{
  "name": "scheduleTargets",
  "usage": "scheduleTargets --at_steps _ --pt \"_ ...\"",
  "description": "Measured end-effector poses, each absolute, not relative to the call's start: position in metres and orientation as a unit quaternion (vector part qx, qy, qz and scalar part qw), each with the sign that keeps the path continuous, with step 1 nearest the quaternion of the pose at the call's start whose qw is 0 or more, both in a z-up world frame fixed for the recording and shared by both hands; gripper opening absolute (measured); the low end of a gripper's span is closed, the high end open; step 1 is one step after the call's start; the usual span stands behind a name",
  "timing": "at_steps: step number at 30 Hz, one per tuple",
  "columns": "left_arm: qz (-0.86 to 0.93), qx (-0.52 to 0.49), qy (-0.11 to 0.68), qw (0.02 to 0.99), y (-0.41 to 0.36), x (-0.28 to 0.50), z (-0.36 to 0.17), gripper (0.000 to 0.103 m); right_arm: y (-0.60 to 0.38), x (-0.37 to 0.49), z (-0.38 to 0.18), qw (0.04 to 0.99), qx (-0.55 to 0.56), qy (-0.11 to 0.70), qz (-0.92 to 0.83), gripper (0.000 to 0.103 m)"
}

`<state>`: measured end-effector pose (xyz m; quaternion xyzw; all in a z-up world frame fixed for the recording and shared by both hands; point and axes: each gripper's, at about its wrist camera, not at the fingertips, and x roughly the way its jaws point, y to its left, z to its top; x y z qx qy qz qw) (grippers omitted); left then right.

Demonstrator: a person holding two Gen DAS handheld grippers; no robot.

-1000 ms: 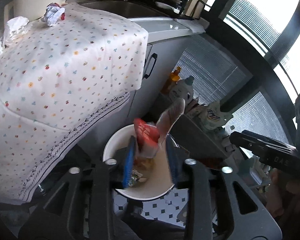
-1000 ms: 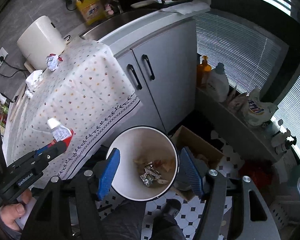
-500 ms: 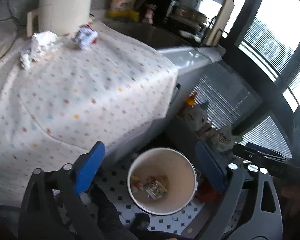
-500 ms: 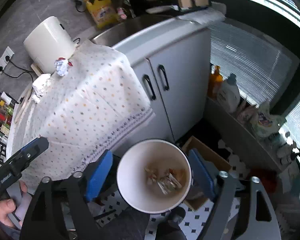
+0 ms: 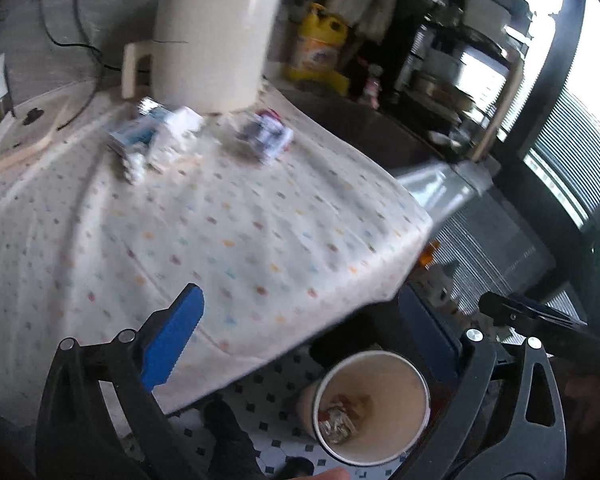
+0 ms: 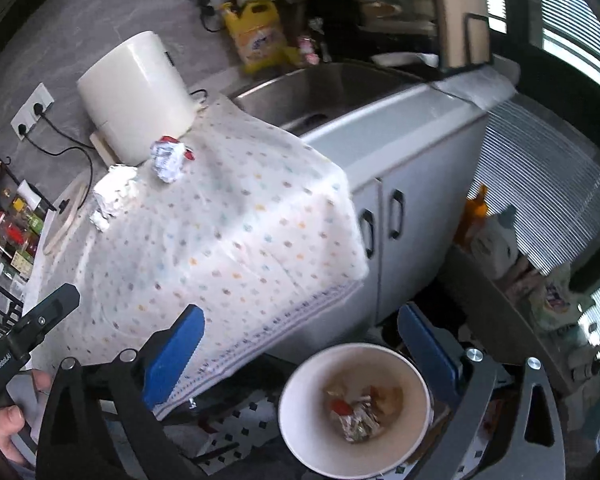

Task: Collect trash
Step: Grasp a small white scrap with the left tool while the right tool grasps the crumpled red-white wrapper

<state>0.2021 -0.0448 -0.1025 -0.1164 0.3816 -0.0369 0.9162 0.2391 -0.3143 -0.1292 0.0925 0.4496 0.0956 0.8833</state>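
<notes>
Grippers both spread and empty, left hand-held gripper (image 5: 300,336) over tablecloth (image 5: 220,232) edge, right hand-held gripper (image 6: 300,340) above bin (image 6: 356,408).

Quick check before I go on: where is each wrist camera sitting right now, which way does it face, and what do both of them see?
Left wrist: above the table's near edge, facing across it to the wrappers and white appliance; own open fingers show, right gripper at right.
Right wrist: higher, looking down at table corner, cabinet and bin; own open fingers show, left hand lower left.
Shared: table, wrappers, appliance, bin with trash.
</notes>
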Motion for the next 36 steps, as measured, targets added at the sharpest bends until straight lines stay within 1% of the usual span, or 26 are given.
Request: scheduleTargets --at_steps 16,18,19,20,21,23,24,26,29,36 --pt "0.021 -0.148 0.352 0.924 0.044 0.241 -0.094 0.096 -0.222 0.312 -0.116 0.883 0.059 0.442 0.146 0.095" --pt "0.030 -0.148 0.349 0.925 0.053 0.245 -0.094 0.092 -0.212 0.319 -0.116 0.883 0.055 0.441 0.151 0.095" --pt "0.036 -0.148 0.349 0.925 0.057 0.247 -0.095 0.086 -0.208 0.321 -0.116 0.883 0.054 0.441 0.153 0.095" --pt "0.039 -0.150 0.350 0.924 0.062 0.250 -0.096 0.078 -0.204 0.324 -0.115 0.883 0.051 0.440 0.155 0.095" --pt "0.041 -0.154 0.354 0.922 0.067 0.253 -0.099 0.074 -0.201 0.326 -0.115 0.883 0.050 0.440 0.156 0.095" --pt "0.046 -0.159 0.361 0.918 0.077 0.260 -0.104 0.060 -0.192 0.332 -0.115 0.883 0.046 0.440 0.159 0.095" --pt "0.050 -0.162 0.365 0.916 0.082 0.263 -0.106 0.057 -0.189 0.334 -0.115 0.882 0.045 0.441 0.159 0.095" --pt "0.052 -0.166 0.369 0.913 0.089 0.268 -0.110 0.046 -0.180 0.339 -0.114 0.882 0.042 0.440 0.161 0.095" --pt "0.052 -0.168 0.373 0.911 0.100 0.278 -0.115 0.040 -0.168 0.346 -0.113 0.883 0.036 0.439 0.164 0.095" --pt "0.042 -0.176 0.381 0.907 0.117 0.305 -0.127 0.036 -0.147 0.359 -0.109 0.885 0.025 0.436 0.164 0.094"
